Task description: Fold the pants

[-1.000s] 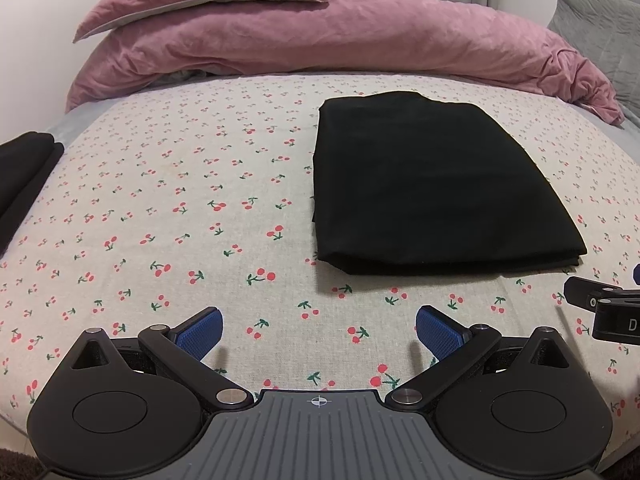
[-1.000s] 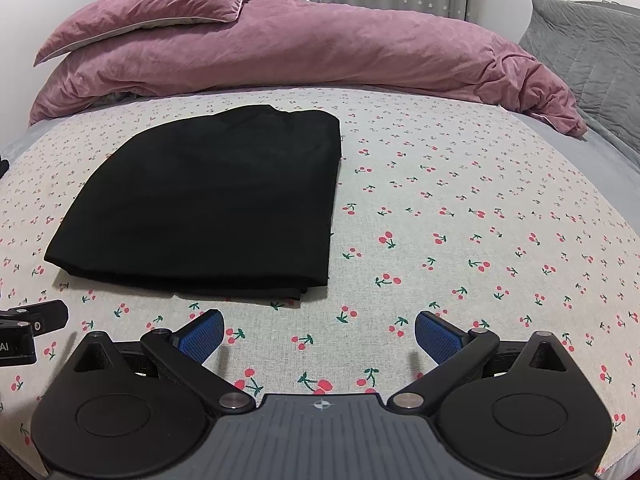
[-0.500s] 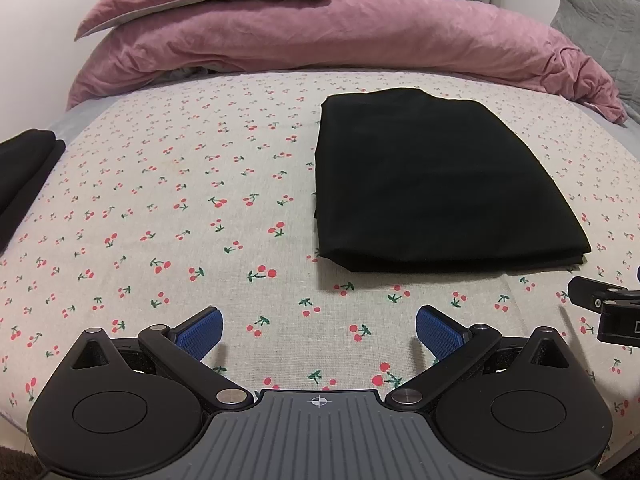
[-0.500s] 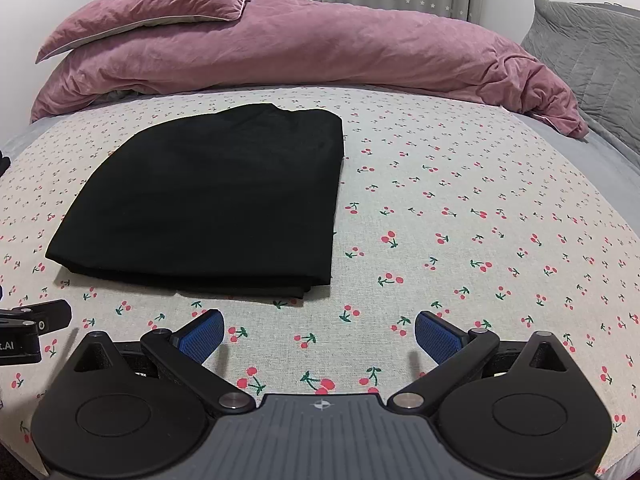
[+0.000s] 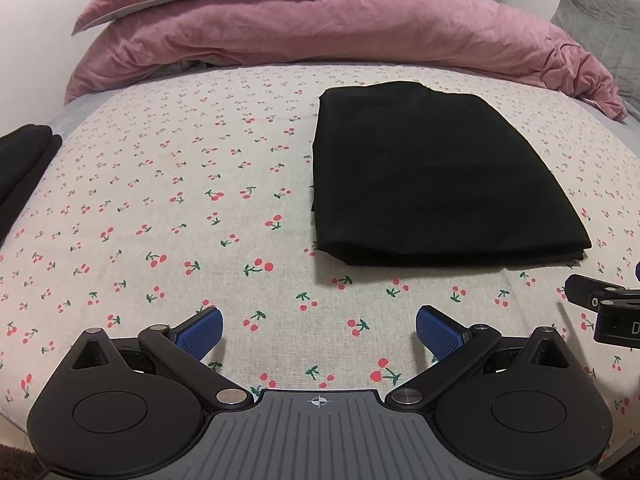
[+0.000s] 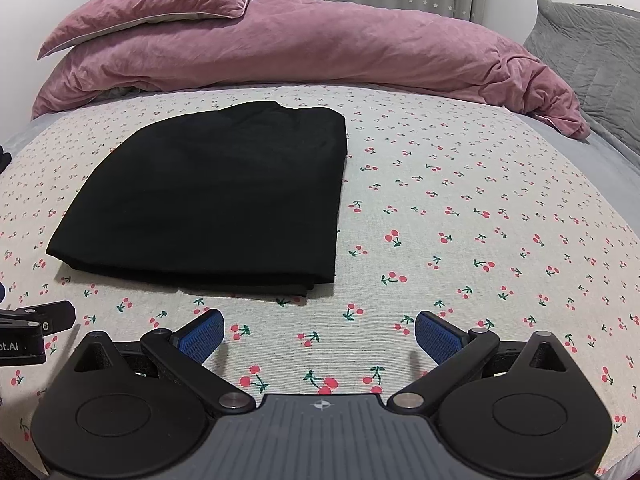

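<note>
Black pants (image 5: 432, 176) lie folded into a flat rectangle on the cherry-print bed sheet (image 5: 168, 208), right of centre in the left wrist view and left of centre as pants (image 6: 216, 196) in the right wrist view. My left gripper (image 5: 319, 332) hovers open near the bed's front edge, short of the pants, with nothing between its blue pads. My right gripper (image 6: 319, 334) is likewise open and empty, level with the fold's near right corner. Each gripper shows at the other view's edge: right gripper (image 5: 608, 312), left gripper (image 6: 32, 332).
A pink duvet (image 5: 320, 36) and pink pillow (image 6: 160, 4) are piled along the back of the bed. A grey quilted cushion (image 6: 592, 52) stands at the far right. Another dark folded cloth (image 5: 24, 164) lies at the bed's left edge.
Both grippers have drifted slightly back and up from the pants, staying open. The folded pants have not moved.
</note>
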A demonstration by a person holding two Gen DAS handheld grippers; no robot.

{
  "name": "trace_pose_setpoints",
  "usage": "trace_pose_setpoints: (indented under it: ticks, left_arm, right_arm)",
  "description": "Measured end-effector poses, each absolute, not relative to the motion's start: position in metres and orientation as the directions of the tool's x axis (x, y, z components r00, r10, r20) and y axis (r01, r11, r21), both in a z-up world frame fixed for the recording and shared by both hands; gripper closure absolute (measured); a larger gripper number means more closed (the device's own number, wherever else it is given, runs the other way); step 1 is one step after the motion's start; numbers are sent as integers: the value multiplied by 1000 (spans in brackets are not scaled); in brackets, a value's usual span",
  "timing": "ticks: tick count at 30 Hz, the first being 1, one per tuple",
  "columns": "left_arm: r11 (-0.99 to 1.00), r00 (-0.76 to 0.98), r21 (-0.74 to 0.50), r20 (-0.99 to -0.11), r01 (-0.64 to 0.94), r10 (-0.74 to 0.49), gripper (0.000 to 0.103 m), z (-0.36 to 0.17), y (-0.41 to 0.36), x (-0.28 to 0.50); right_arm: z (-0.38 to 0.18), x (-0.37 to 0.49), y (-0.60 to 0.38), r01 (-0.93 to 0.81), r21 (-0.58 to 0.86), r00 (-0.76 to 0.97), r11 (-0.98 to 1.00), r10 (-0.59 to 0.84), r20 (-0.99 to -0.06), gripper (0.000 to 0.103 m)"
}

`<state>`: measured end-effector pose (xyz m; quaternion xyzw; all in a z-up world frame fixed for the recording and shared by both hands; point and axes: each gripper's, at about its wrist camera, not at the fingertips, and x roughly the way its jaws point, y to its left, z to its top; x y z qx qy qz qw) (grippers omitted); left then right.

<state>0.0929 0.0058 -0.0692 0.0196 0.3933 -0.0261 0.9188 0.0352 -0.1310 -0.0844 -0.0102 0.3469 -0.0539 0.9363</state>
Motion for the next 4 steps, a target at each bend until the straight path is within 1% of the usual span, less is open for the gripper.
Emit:
trace_pose_setpoints:
  ticks: [4]
  left_arm:
    - [998, 685, 3, -728, 66, -43, 0, -69, 6, 94]
  right_arm:
    - [-85, 37, -130, 81, -63, 756, 995, -103, -647, 1]
